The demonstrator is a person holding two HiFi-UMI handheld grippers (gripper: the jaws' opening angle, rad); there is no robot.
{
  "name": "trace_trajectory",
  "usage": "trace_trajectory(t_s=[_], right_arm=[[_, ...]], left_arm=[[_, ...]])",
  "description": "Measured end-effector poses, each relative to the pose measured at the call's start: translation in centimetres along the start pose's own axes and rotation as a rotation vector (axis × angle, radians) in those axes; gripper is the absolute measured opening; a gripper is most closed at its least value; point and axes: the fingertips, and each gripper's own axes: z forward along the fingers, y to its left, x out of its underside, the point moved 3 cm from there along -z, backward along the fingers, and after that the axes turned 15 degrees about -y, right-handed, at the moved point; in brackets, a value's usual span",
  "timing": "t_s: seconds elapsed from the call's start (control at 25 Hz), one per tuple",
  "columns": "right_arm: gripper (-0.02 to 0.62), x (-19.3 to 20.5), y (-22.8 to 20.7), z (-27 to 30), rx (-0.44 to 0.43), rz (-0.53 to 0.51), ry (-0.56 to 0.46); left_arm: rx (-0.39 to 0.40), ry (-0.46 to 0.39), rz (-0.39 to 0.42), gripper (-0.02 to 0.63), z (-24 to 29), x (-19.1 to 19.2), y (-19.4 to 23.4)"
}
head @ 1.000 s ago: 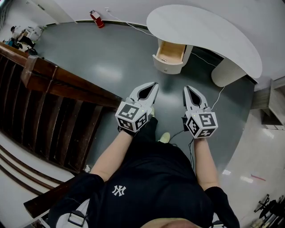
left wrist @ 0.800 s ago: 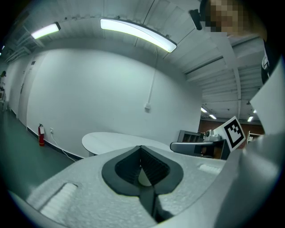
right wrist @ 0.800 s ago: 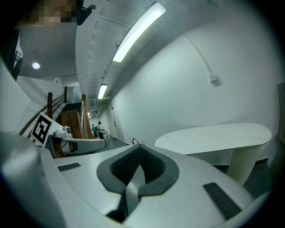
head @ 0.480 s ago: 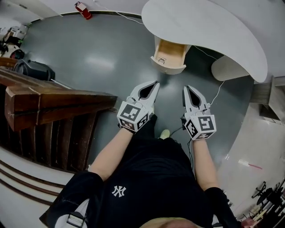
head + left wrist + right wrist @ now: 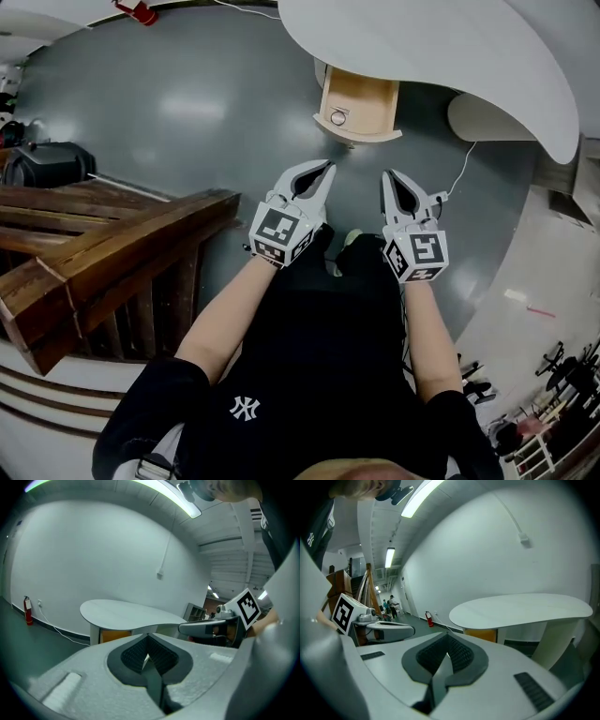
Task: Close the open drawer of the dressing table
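Note:
The white dressing table (image 5: 441,56) curves across the top of the head view, and its wooden drawer (image 5: 356,105) stands pulled out beneath it, with a round knob (image 5: 338,117) on the white front. My left gripper (image 5: 328,167) and right gripper (image 5: 385,174) are both shut and empty, held side by side short of the drawer and pointing toward it. In the left gripper view the table (image 5: 126,613) lies ahead past the closed jaws. The right gripper view shows the same table top (image 5: 520,609) with the wooden drawer side (image 5: 480,634) below it.
A dark wooden stair railing (image 5: 103,253) fills the left side. A black bag (image 5: 47,164) sits by it on the grey floor (image 5: 187,112). A red fire extinguisher (image 5: 138,11) stands at the far wall. A white cable (image 5: 461,183) runs down from the table's right pedestal (image 5: 487,117).
The person has walked toward the dressing table: the drawer sits nearer and more centred between the grippers. Both grippers stay shut and side by side.

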Motion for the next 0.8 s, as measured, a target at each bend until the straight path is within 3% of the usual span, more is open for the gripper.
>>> trace_trajectory(t_s=[0.36,0.8], right_arm=[[0.015,9.2,-4.8,3.4,0.034,0.031,0.106],[0.015,20.8,-8.8,7.6,0.061,0.052,0.18]], left_arm=[[0.024,0.073,-0.016,0.009,3.6,8.7,3.7],[-0.003,0.137,-0.003,0.009,6.4,20.3,8.3]])
